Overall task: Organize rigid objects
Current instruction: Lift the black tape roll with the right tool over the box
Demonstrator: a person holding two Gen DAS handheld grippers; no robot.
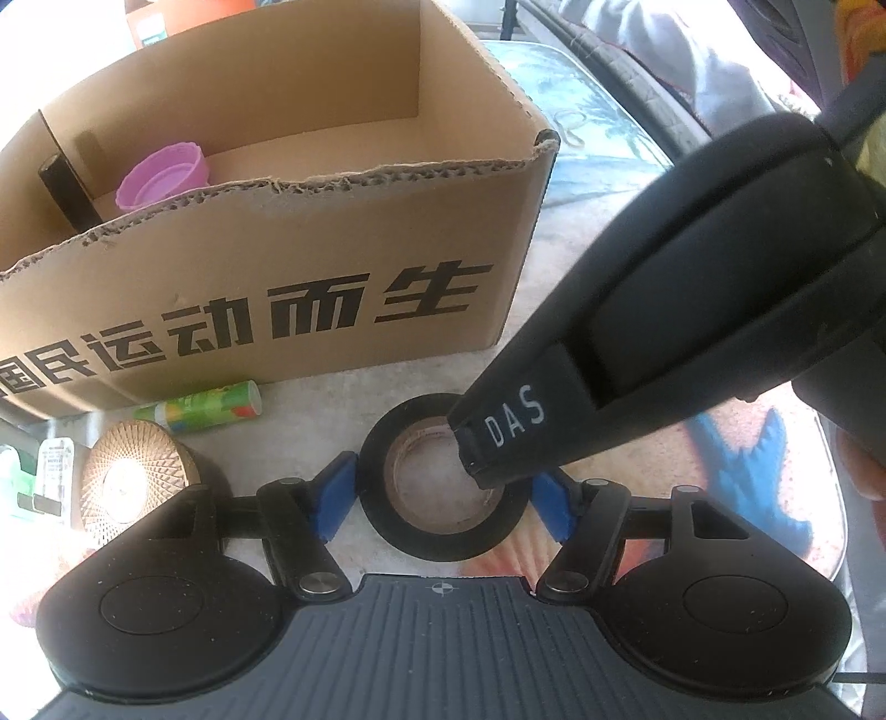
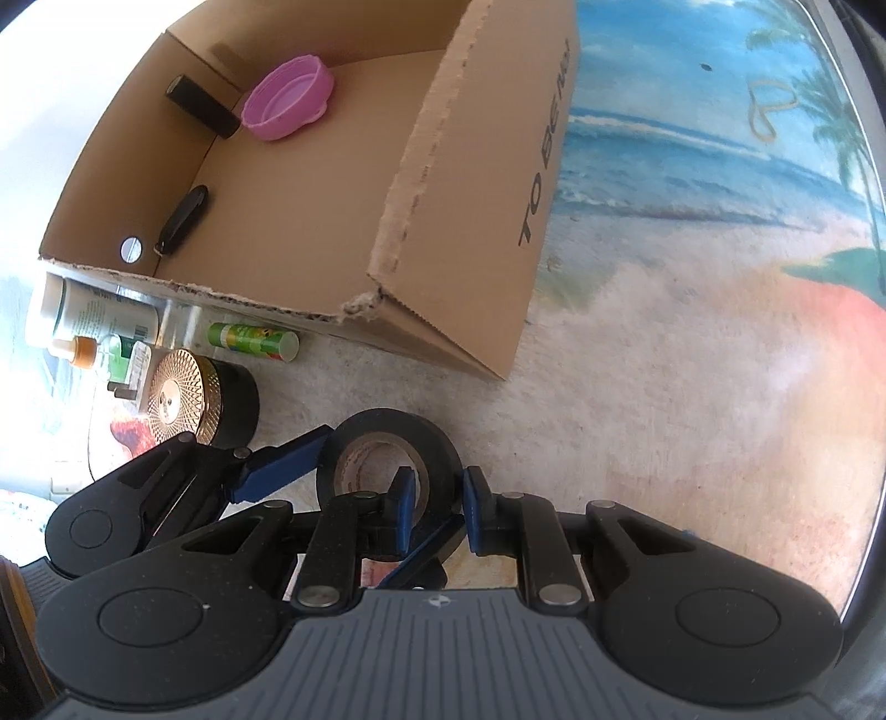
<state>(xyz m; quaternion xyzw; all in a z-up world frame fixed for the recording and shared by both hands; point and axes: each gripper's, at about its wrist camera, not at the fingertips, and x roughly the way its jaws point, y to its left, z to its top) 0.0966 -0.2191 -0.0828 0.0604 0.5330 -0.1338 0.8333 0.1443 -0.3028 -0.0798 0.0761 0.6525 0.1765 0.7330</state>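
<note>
Handing off the tape roll at lower centre, on the table: left tool apart, flanking it; right tool straddles its wall — probably pinching. Lift straight into the box.

We list 1 beach-print table covering, showing sea, sand and palms. On its blue area, well apart from everything else listed, lies 1 tan rubber band. Beyond the table's far edge we note grey fabric, too blurred to identify.
</note>
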